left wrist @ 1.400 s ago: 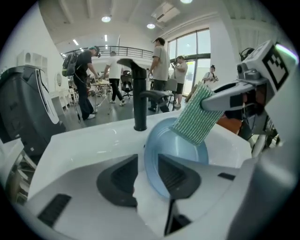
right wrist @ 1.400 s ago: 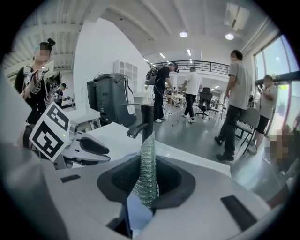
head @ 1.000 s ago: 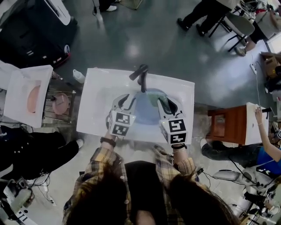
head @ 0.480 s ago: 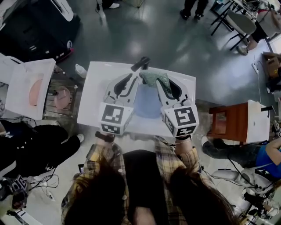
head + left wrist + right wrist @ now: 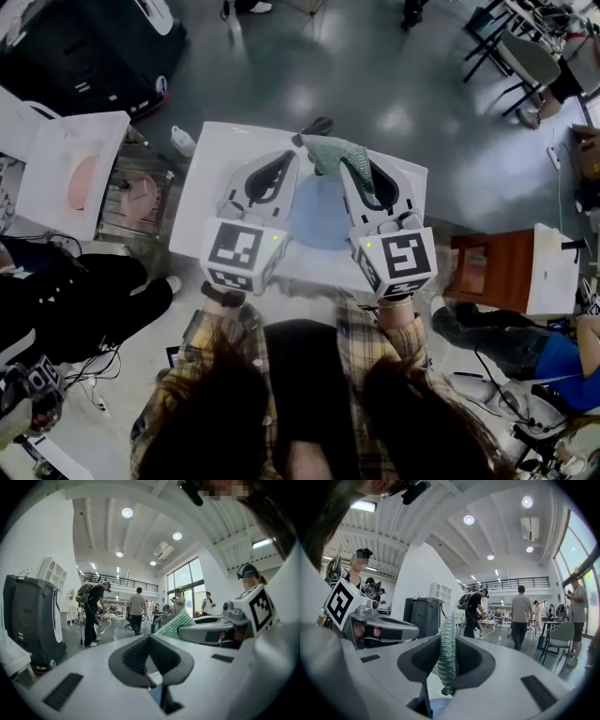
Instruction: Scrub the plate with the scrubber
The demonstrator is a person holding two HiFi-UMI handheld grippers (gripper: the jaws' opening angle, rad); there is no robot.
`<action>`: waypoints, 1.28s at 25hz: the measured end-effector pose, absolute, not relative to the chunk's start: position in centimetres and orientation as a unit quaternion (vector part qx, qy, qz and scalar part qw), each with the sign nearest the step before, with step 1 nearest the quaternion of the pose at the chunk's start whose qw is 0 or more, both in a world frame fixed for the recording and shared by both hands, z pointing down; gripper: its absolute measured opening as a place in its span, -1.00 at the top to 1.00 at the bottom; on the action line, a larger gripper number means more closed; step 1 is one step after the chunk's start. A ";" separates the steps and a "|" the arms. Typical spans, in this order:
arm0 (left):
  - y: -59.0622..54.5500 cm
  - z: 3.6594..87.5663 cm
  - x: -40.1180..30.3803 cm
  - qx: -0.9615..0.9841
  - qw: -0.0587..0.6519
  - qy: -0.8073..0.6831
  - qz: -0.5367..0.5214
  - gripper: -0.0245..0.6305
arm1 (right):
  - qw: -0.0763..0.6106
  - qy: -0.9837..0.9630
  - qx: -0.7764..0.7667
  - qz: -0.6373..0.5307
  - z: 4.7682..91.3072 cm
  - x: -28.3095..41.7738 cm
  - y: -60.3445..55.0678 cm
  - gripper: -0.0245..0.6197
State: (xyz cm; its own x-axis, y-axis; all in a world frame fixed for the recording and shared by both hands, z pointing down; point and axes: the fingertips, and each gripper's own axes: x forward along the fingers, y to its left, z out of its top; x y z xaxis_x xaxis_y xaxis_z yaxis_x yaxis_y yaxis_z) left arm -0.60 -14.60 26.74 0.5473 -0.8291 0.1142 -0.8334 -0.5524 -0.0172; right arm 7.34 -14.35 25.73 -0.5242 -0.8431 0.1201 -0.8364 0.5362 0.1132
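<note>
Right gripper [image 5: 448, 644] clamps the green mesh scrubber [image 5: 330, 153] over the sink's [image 5: 208, 192] far edge; the blue plate [image 5: 317, 223] lies below it in the basin, between both grippers; left gripper [image 5: 149, 640] has just closed empty

The scrubber [image 5: 334, 153], a green glittery mesh pad, was clamped edge-on between the jaws of the right gripper [image 5: 448, 662], standing upright and projecting beyond the jaw tips. The plate [image 5: 317, 223], round and pale blue, lay flat in the white sink top [image 5: 201, 192], underneath the raised scrubber and not touching it.
</note>
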 end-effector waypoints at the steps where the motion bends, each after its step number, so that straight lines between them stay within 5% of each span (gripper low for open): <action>1: -14.6 26.8 -0.6 0.880 0.020 -0.472 0.052 0.88 | 0.080 -0.873 0.481 -0.025 25.7 7.2 -14.4 0.61; 32: -15.2 27.5 0.1 0.878 0.008 -0.473 0.072 0.88 | 0.111 -0.875 0.470 -0.019 27.0 7.1 -15.4 0.61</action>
State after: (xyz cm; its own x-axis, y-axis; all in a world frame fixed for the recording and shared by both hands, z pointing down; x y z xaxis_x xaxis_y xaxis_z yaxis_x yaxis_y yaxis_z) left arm 0.14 -15.19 27.46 0.5414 -0.8302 0.1331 -0.8324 -0.5515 -0.0545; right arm 7.11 -15.40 27.05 -0.5336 -0.8271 0.1768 -0.8186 0.5576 0.1380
